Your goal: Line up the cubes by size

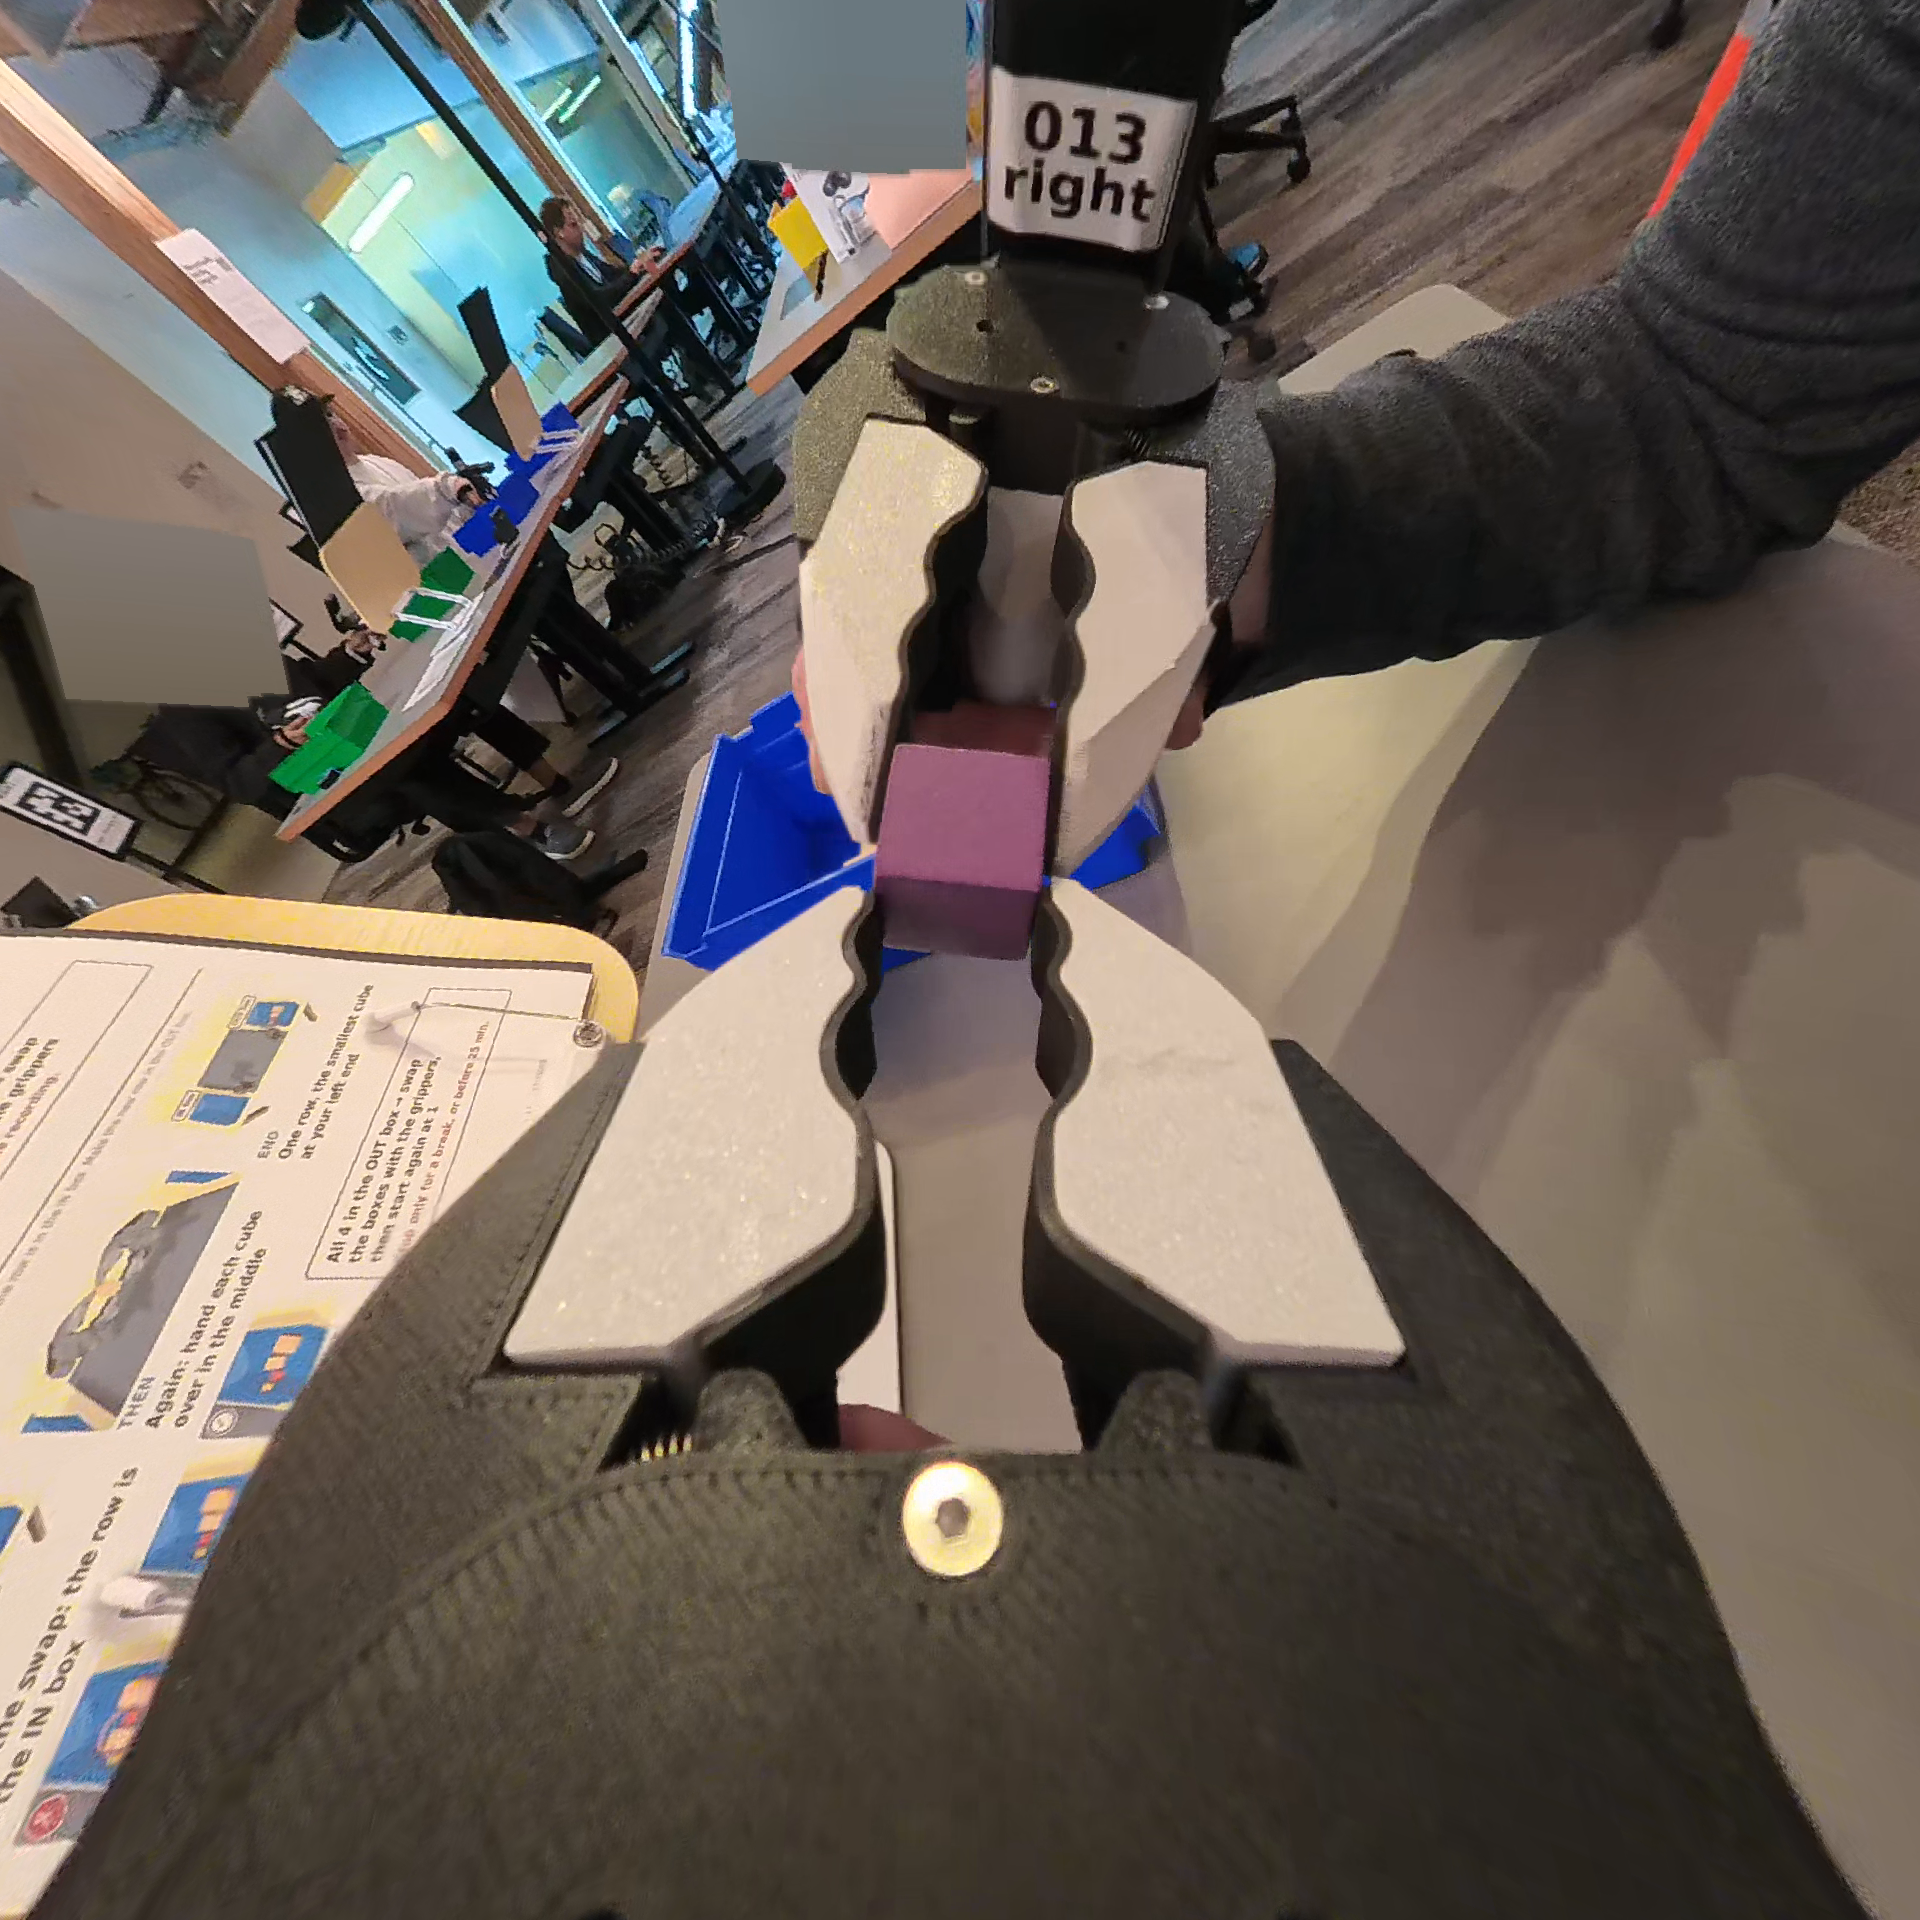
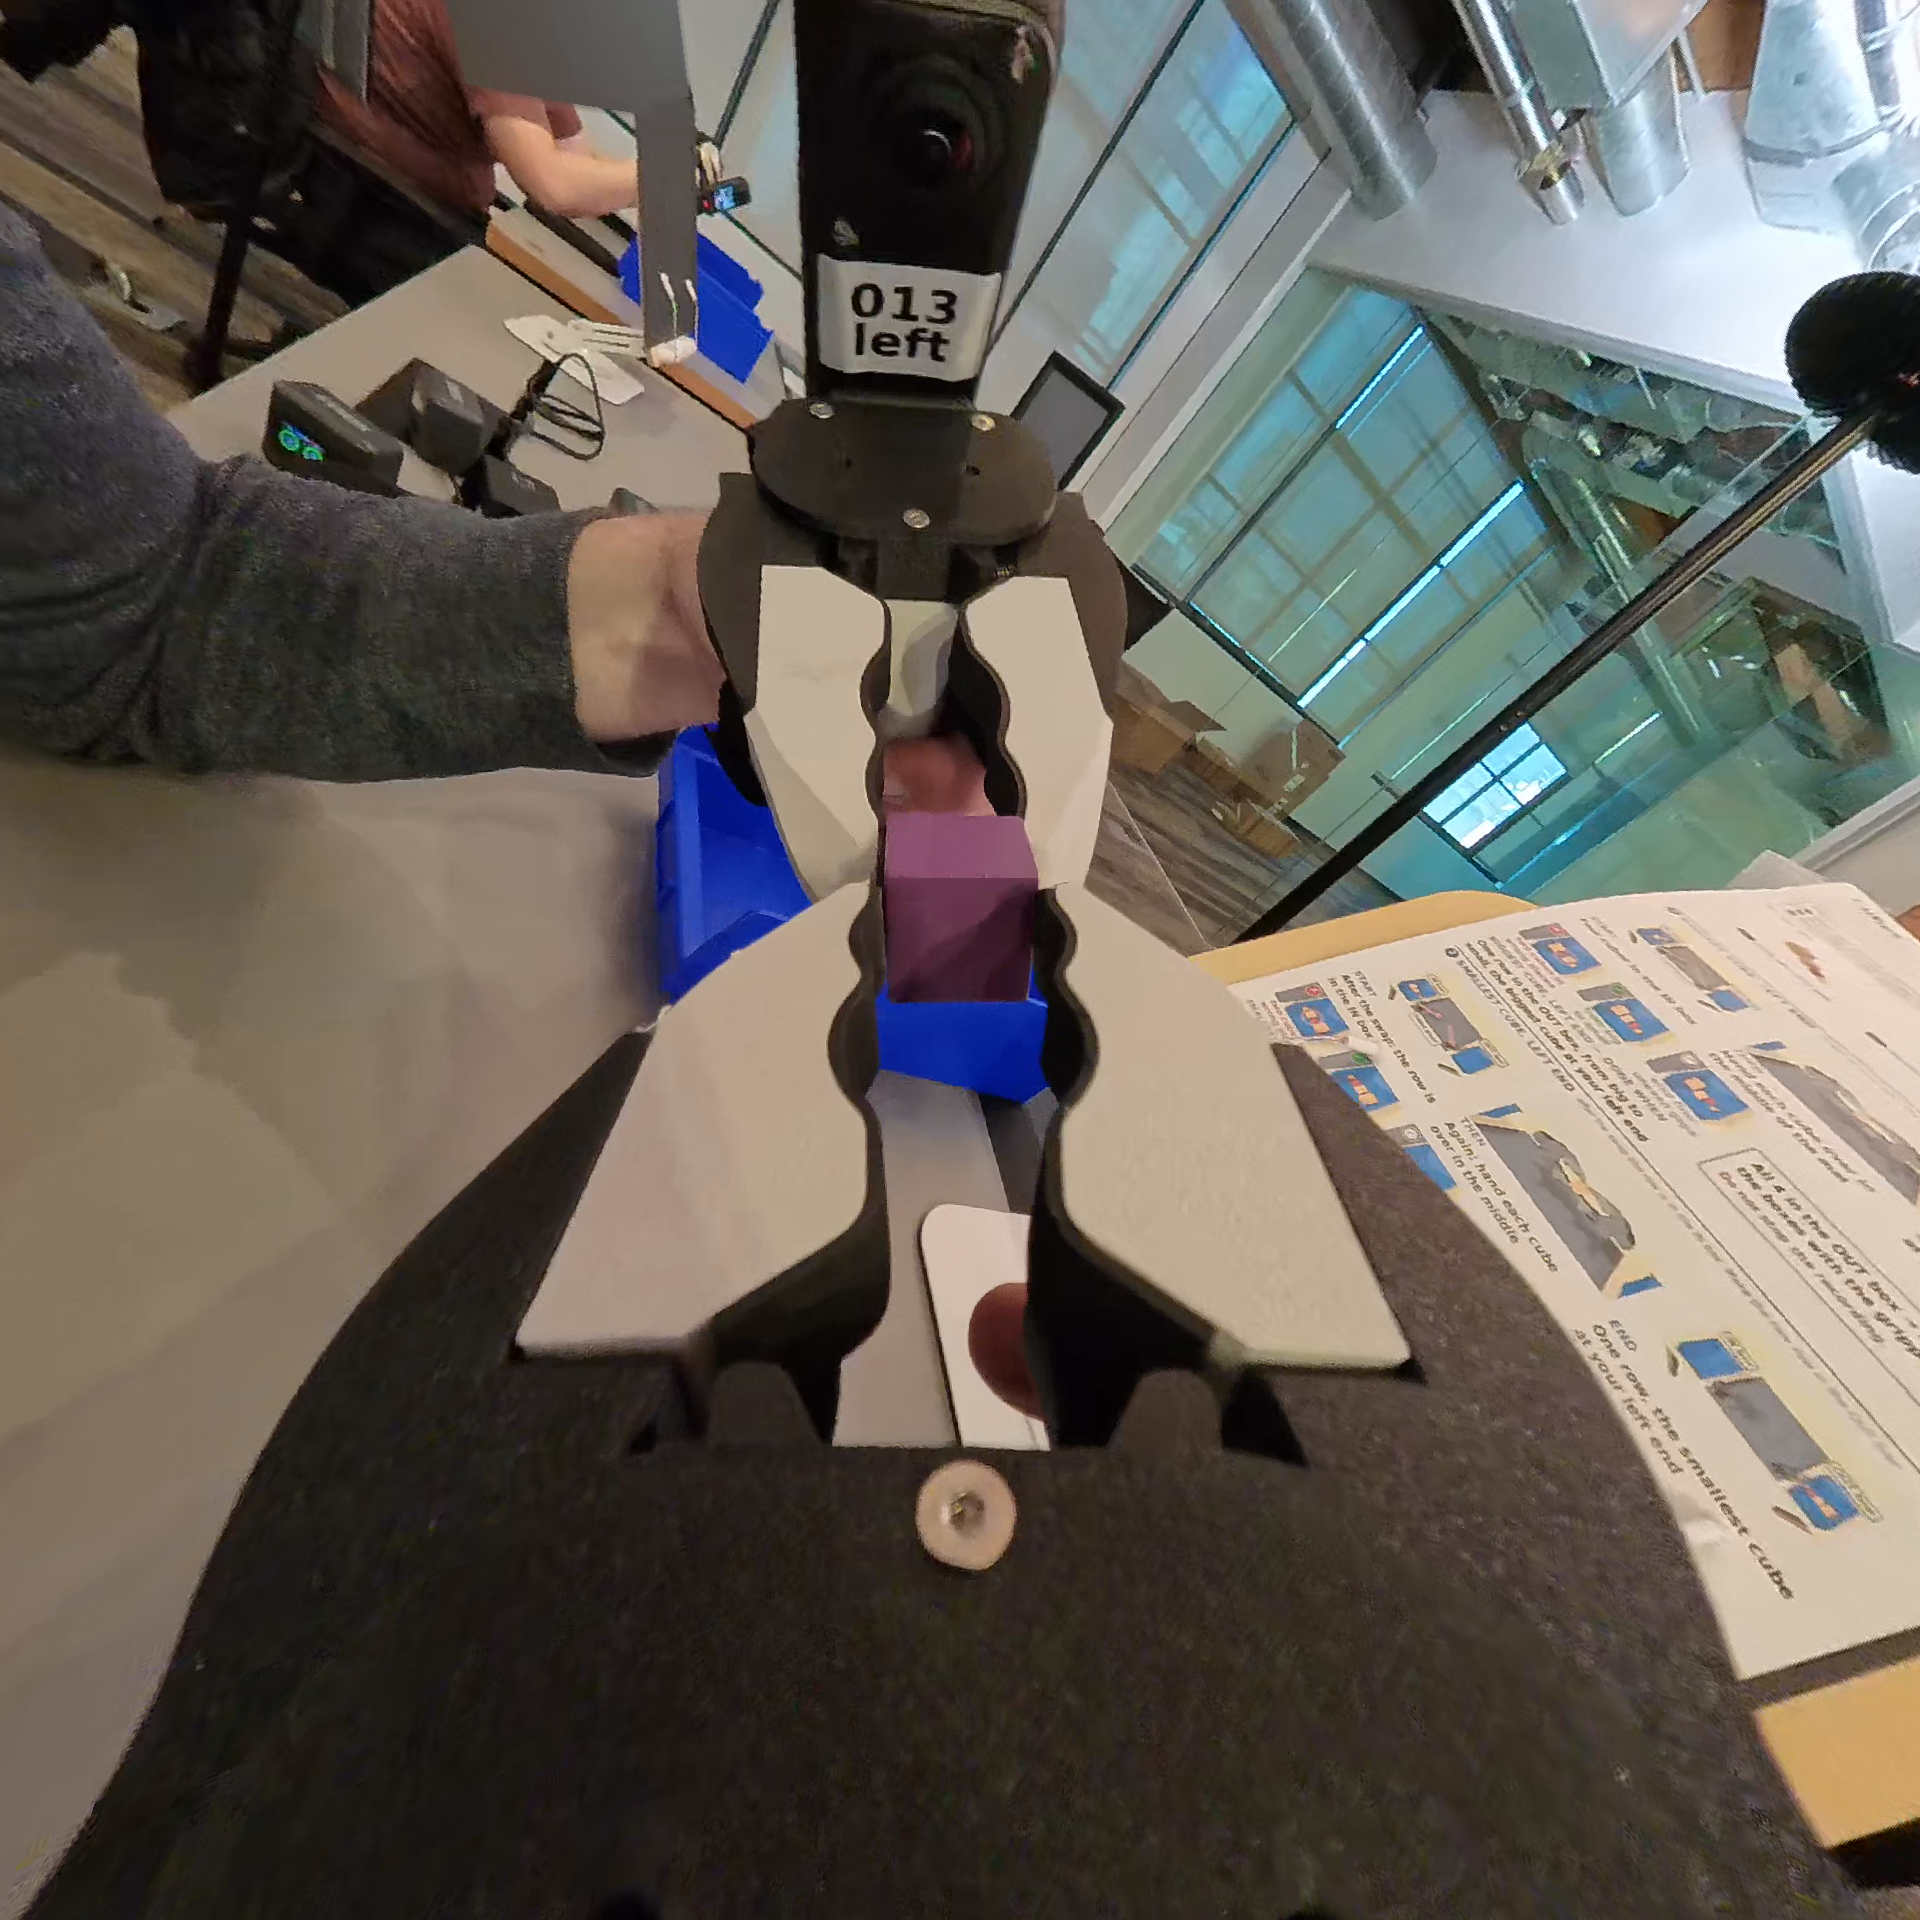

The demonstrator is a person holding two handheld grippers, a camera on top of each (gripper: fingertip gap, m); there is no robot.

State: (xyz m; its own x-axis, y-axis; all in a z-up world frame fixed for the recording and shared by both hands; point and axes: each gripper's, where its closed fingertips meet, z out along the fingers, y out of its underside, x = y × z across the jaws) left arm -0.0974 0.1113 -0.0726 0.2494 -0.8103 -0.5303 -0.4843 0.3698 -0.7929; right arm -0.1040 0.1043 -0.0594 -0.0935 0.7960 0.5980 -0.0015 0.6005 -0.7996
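Observation:
A purple cube (image 1: 961,831) hangs in the air between my two grippers, which face each other tip to tip. In the left wrist view my left gripper (image 1: 956,914) has both pads against the cube's near end. My right gripper (image 1: 966,842) comes in from the far side and grips the cube's other end. The right wrist view shows the same: my right gripper (image 2: 956,914) presses both sides of the cube (image 2: 956,935), and my left gripper (image 2: 956,862) holds its far end. Both are shut on the one cube.
A blue bin (image 1: 748,862) stands on the grey table (image 1: 1558,1039) just below the cube; it also shows in the right wrist view (image 2: 717,883). A printed instruction sheet (image 1: 208,1195) (image 2: 1662,1195) lies on a yellow-edged board. Sleeved arms hold both grippers. My left and right fingertips are right by each other.

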